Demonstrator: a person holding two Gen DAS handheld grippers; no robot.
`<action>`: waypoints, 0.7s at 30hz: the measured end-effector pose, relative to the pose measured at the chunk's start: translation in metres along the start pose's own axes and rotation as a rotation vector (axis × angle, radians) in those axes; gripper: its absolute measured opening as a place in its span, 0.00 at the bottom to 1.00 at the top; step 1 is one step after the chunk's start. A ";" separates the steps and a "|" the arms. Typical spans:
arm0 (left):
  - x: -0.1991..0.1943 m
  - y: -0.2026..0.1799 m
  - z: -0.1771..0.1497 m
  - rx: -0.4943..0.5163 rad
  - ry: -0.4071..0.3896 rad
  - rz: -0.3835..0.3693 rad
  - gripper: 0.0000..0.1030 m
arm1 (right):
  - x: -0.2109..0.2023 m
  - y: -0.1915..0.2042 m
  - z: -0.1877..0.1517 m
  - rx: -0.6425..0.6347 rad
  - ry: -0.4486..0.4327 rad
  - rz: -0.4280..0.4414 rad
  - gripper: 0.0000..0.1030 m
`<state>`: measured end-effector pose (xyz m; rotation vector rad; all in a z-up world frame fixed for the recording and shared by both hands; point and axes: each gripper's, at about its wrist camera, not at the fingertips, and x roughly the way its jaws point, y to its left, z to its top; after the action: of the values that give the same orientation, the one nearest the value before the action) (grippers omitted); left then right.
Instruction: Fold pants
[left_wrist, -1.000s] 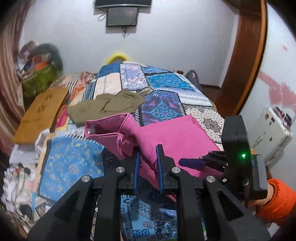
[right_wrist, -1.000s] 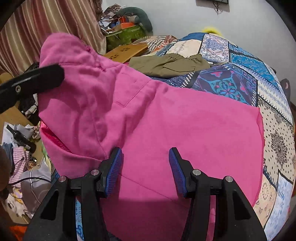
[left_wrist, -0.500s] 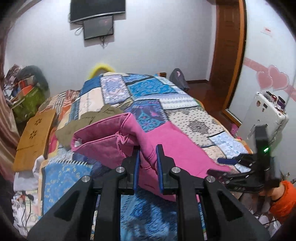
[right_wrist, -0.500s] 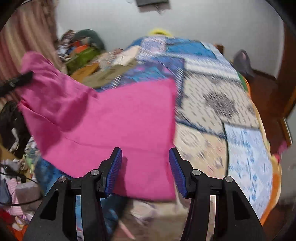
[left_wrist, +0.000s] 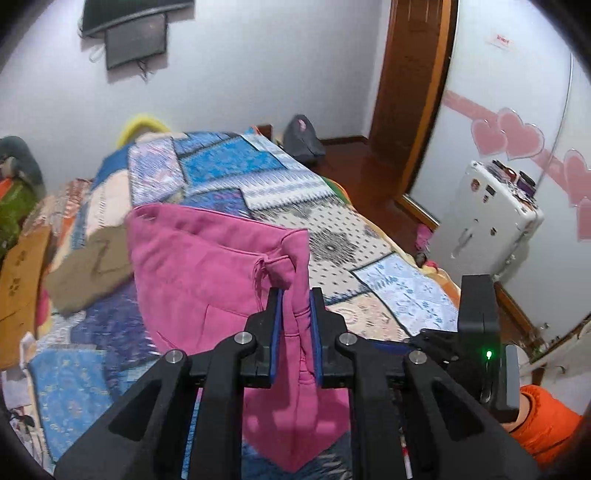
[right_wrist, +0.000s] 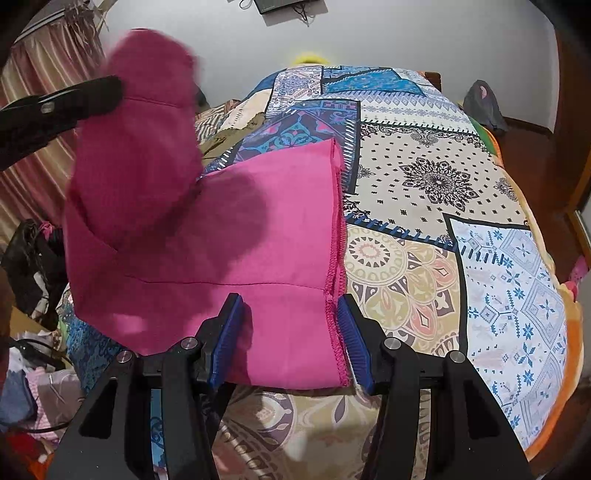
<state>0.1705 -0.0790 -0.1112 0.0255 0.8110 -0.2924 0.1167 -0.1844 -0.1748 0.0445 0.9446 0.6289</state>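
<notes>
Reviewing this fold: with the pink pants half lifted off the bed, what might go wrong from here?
The left gripper, whose jaws have just been closing, pinches only a bunched bit of the pink pants near the drawstring, so the cloth may slip out. The right gripper looks open over the stitched hem, so that end could drag along and the fold land crooked. The lifted part could also flop onto the olive garment.

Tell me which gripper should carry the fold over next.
Left, probably. The left gripper is already clamped on the raised waistband of the pink pants; the right gripper stands open over the flat hem.
</notes>
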 end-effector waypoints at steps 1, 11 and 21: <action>0.007 -0.004 0.000 -0.001 0.016 -0.018 0.12 | 0.000 -0.001 0.000 0.000 0.000 0.002 0.48; 0.050 -0.025 -0.011 -0.015 0.120 -0.093 0.12 | 0.002 -0.004 -0.001 0.017 -0.004 0.015 0.48; 0.063 -0.037 -0.018 -0.013 0.168 -0.106 0.15 | -0.005 -0.009 -0.001 0.036 0.004 0.009 0.48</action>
<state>0.1894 -0.1276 -0.1655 -0.0055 0.9833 -0.3882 0.1183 -0.1946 -0.1742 0.0794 0.9599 0.6208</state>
